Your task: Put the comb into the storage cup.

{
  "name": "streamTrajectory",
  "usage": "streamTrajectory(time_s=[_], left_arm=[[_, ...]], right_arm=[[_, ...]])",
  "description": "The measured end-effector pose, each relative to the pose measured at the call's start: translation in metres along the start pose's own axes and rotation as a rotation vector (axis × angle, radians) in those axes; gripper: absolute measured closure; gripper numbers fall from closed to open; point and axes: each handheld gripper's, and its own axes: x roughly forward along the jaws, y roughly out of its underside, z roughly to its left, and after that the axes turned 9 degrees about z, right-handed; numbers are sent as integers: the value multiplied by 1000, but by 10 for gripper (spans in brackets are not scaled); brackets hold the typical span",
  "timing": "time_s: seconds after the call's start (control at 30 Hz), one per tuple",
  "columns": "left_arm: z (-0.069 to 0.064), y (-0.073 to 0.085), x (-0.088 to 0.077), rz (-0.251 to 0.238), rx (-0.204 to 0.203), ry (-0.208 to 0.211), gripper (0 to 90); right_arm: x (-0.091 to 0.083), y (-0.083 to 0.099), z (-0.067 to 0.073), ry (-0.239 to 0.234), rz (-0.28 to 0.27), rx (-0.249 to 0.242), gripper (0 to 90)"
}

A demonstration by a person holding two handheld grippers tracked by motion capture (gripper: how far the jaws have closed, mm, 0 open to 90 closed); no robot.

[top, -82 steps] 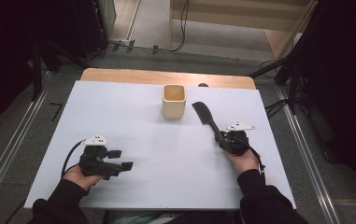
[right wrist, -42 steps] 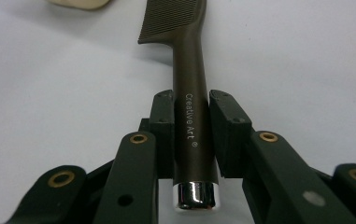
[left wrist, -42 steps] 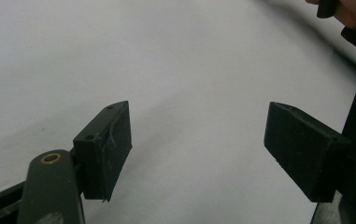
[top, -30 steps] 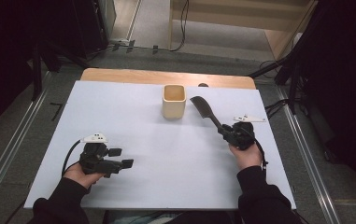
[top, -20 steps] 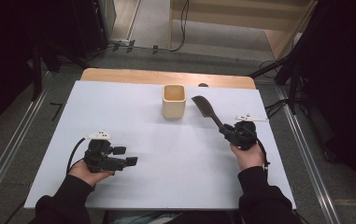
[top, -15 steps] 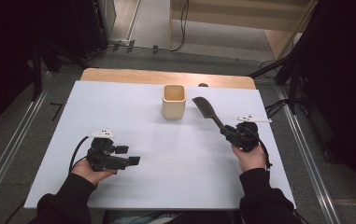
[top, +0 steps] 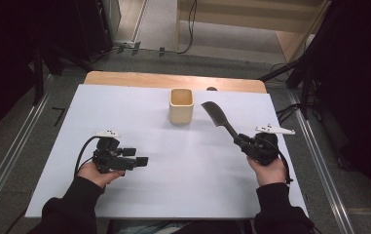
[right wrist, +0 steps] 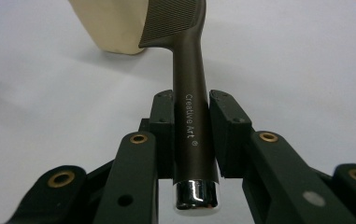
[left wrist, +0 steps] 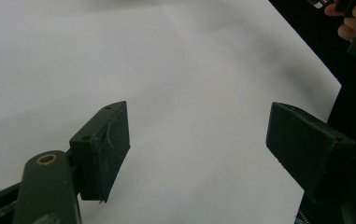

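2 jaws of the right gripper clamp the comb.

In the right gripper view, the comb is cut off by the top edge, so the far end of its toothed head is unseen. The cup is also cropped at the top, with its right side hidden behind the comb head. In the left gripper view, the right jaw is cut off at the bottom right corner, and the right hand is cropped at the top right. In the high view, the comb's teeth are too small to resolve.
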Motion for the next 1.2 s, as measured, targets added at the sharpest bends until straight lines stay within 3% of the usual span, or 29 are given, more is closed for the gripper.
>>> streamTrajectory(time_s=[0.57,1.2], left_arm=[[1,-4,-3,-8,-11,-10,229],[1,-1,-9,-41,-39,-4,232]], right_arm=[[-15,17,33,-91,22,-65,703],[12,15,71,-158,63,-154,704]])
